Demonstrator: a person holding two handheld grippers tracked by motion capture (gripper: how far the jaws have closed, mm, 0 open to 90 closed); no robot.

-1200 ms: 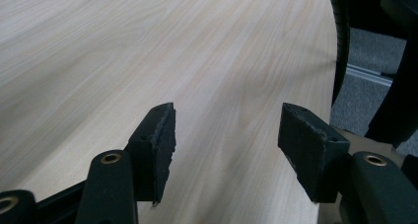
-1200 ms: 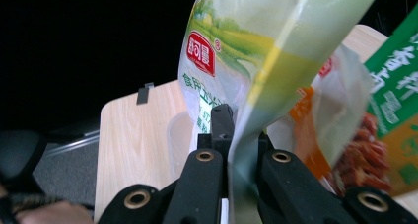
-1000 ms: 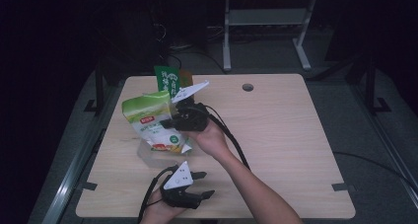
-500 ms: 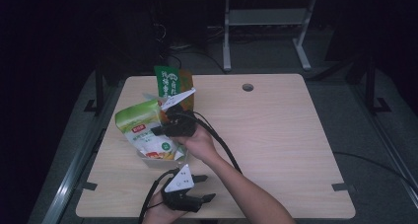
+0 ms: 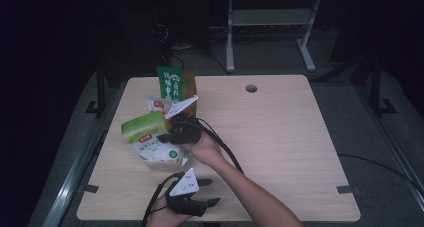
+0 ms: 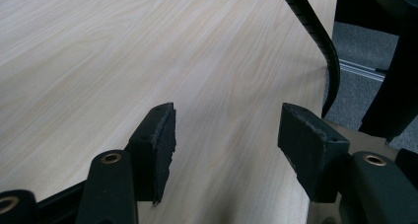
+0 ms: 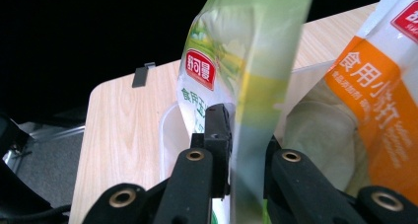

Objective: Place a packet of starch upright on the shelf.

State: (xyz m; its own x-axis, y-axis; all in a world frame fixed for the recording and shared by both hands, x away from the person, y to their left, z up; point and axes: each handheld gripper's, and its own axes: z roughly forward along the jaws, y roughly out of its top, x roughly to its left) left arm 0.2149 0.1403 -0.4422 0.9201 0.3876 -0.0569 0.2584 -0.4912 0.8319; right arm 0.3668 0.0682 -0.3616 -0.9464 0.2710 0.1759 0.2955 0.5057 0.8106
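Left of centre in the high view, the right gripper point(image 5: 167, 135) is clamping its 2 jaws on the edge of a green and white pouch point(image 5: 145, 129), holding it tilted above a clear plastic container point(image 5: 162, 159) on the wooden table point(image 5: 280, 137). In the right gripper view, the green and white pouch point(image 7: 246, 61) is standing pinched between the jaws at centre frame, with an orange and white pouch point(image 7: 379, 100) just beside it at right, both over the clear plastic container point(image 7: 170, 135). A green and orange bag point(image 5: 175, 84) is standing upright above them in the high view. At the bottom of that view, the left gripper point(image 5: 210, 192) is resting near the table's front edge; in the left gripper view its jaws are standing wide apart over bare wood, gripping nothing.
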